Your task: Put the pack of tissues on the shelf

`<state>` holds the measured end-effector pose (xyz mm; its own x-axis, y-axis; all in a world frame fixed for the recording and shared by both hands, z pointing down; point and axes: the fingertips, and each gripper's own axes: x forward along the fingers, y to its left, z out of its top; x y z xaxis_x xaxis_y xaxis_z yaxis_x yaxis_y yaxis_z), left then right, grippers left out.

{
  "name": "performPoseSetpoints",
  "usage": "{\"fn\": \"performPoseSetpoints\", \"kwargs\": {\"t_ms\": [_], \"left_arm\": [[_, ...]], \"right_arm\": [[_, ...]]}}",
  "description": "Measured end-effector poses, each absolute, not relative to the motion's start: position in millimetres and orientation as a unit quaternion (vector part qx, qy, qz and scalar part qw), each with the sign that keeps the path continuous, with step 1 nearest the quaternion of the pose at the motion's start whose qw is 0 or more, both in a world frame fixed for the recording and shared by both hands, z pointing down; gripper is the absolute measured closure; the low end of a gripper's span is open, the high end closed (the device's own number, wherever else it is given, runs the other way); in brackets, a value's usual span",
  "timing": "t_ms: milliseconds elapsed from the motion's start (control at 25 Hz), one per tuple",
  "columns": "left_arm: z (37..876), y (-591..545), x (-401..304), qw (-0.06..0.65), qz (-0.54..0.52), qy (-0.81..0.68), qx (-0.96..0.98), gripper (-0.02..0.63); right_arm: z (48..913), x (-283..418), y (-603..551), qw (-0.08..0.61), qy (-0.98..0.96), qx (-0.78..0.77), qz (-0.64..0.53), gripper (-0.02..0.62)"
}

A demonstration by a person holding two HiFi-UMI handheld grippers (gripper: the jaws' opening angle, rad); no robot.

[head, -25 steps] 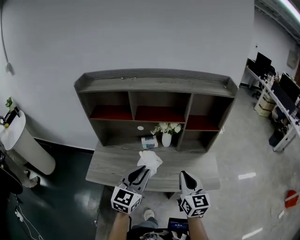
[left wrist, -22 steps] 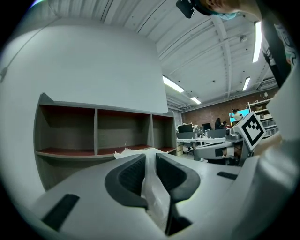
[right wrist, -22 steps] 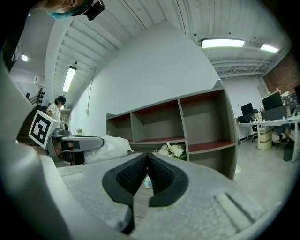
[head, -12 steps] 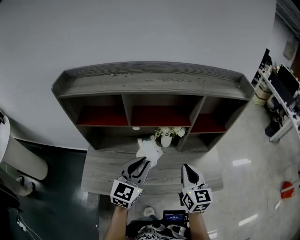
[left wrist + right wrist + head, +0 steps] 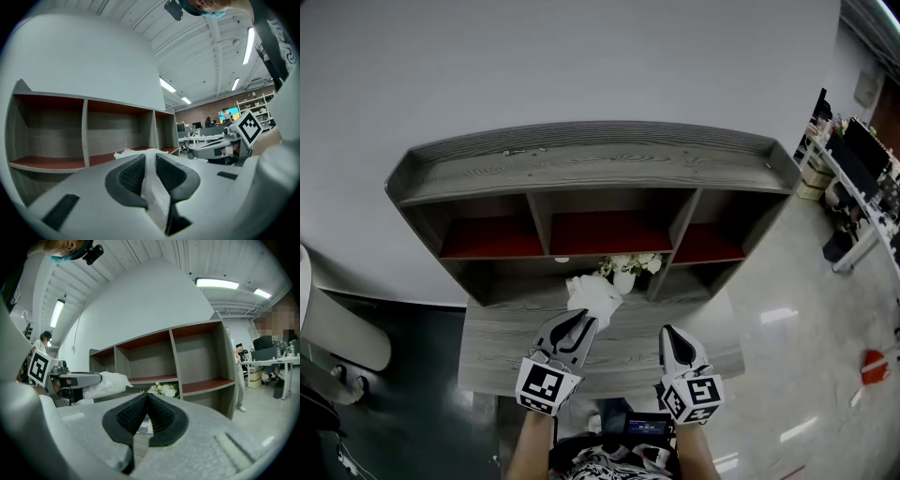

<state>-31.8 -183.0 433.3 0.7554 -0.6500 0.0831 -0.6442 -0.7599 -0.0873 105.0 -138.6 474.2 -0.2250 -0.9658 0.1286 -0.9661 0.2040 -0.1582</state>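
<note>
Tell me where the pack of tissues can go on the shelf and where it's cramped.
The left compartment, middle compartment and right compartment, all red-floored, are bare. Top board looks mostly free. Crowded: the lower level under the middle compartment, where the vase of flowers stands, near the pack of tissues in the left hand-held gripper.

- Grey wooden shelf unit (image 5: 581,161): its three red-floored upper compartments (image 5: 609,232) were open at the front, the middle one straight ahead.
- Two grey upright dividers (image 5: 540,225) stood between them.
- White vase of white flowers (image 5: 624,277) blocked the lower bay's middle.
- Grey wooden desk top (image 5: 502,342) gave room at its left side.
</note>
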Motion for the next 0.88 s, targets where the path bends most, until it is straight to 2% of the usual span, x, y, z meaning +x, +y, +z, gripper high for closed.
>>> {"fn": "performPoseSetpoints", "kwargs": {"t_ms": [880], "left_arm": [[406,-222,-9,0.065,-0.046,0.321,-0.944,0.540]], "right_arm": [[459,113,-180,-0.018,-0.776,0.624,0.088,0.594]]}}
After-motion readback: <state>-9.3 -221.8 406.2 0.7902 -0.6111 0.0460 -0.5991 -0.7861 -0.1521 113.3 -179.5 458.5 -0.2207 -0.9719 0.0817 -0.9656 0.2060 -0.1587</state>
